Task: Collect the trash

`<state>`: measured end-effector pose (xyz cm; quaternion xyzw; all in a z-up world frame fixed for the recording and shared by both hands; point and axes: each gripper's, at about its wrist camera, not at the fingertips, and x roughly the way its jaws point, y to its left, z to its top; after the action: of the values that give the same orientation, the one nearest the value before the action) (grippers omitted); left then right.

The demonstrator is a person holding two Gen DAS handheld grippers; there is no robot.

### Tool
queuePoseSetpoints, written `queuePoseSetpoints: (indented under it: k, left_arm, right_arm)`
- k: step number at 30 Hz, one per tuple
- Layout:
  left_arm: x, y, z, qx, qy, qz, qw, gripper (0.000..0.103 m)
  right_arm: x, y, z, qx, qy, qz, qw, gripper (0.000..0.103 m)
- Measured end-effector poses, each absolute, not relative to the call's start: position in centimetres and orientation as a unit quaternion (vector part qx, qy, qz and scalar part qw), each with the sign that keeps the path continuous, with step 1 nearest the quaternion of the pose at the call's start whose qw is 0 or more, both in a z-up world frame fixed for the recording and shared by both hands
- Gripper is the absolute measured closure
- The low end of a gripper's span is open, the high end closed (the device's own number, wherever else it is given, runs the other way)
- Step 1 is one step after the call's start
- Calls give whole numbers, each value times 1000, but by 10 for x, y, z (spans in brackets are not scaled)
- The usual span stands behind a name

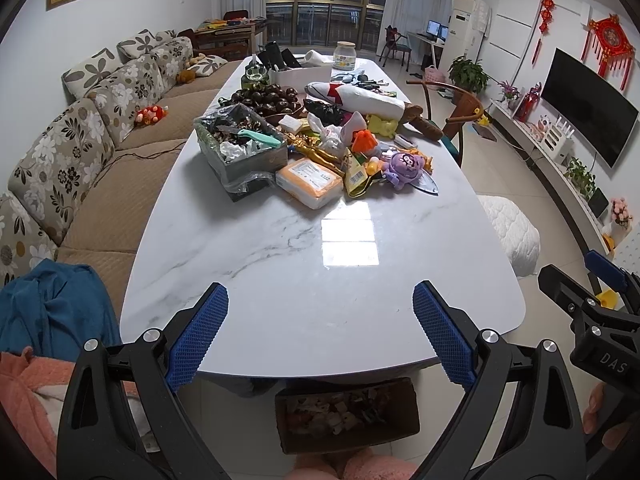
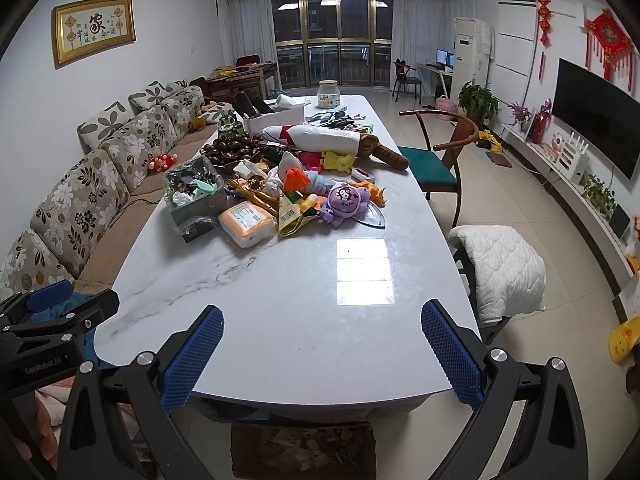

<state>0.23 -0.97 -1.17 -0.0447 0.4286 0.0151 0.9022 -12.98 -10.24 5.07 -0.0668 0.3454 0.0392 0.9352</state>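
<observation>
Jaws wide apart, empty, on left gripper [image 1: 320,332] and right gripper [image 2: 322,350]. Trash pile [image 2: 288,196] mid-table [image 2: 304,320], bin [image 1: 346,412] below near edge. Approach step; next: reach forward, pick wrapper.

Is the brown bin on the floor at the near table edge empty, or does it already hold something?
Not empty: the brown bin shows a layer of mixed scraps inside, seen in both wrist views.

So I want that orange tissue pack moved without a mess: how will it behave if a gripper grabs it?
The orange tissue pack looks soft and plastic-wrapped, so it will likely squash and feel light. The film may slip between the pads. It lies flat on the table, so rolling seems unlikely.
</observation>
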Motion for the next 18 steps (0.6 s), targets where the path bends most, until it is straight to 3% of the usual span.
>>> queuePoseSetpoints:
  k: [9,18]
  left_arm:
    - [-3,-5,-19,-42,436,14,899,12]
    - [-13,8,-69,-31,433,11,901,12]
  right_arm:
    - [-133,-100,42,-66,351,33,933,5]
    - [-131,-115,12,-35,371,15,928,5]
